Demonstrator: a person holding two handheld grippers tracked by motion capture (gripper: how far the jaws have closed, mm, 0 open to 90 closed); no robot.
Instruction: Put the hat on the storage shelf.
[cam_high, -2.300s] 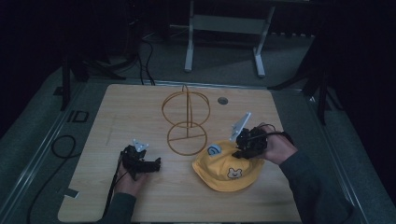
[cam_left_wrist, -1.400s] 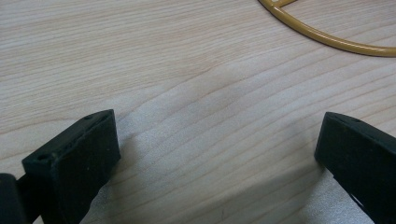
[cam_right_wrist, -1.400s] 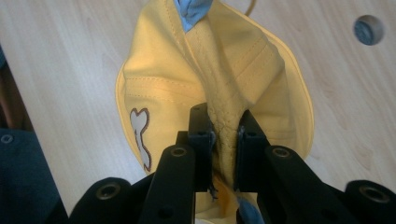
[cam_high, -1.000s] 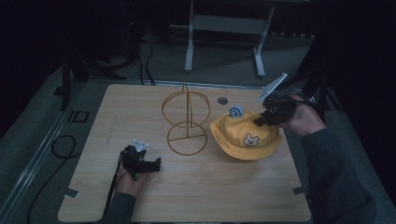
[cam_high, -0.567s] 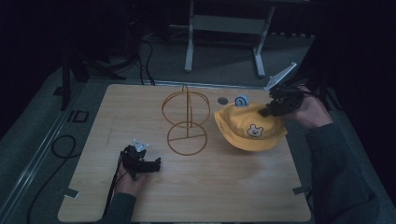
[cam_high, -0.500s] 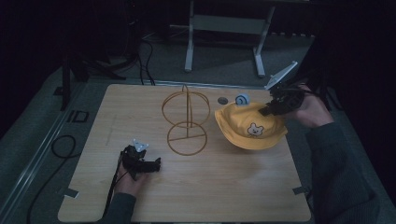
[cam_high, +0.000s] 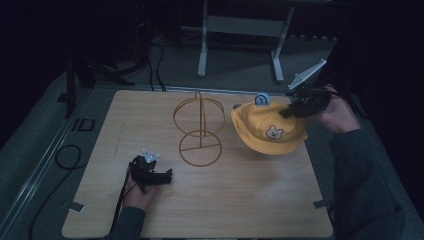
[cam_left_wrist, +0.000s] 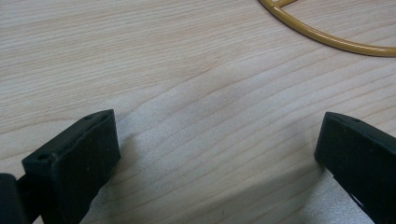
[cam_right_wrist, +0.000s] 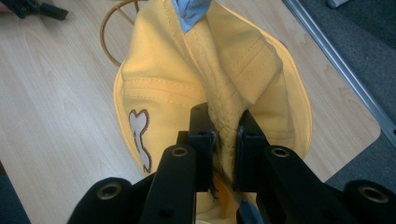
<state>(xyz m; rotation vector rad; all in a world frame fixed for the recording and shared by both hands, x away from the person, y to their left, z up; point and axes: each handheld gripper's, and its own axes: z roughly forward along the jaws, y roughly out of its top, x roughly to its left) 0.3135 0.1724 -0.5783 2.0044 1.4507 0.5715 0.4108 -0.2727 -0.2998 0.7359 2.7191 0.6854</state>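
Observation:
A yellow bucket hat (cam_high: 267, 131) with a bear patch and a blue tag hangs above the table's right side, to the right of the gold wire hat stand (cam_high: 199, 127). My right gripper (cam_high: 292, 111) is shut on the hat's fabric; in the right gripper view a fold of the yellow hat (cam_right_wrist: 219, 98) is pinched in the right gripper (cam_right_wrist: 224, 140). My left gripper (cam_high: 161, 176) rests on the table near the front left, its jaws wide apart over bare wood in the left gripper view (cam_left_wrist: 215, 154). The stand's base ring (cam_left_wrist: 327, 39) lies just beyond it.
The wooden table (cam_high: 250, 200) sits on a dark floor with cables at the left. A small dark round spot (cam_high: 236, 106) lies on the table behind the hat. A white desk frame (cam_high: 240, 30) stands beyond the far edge.
The right gripper lifted the hat off the table's front right and carried it up and toward the back right. The left gripper has stayed put.

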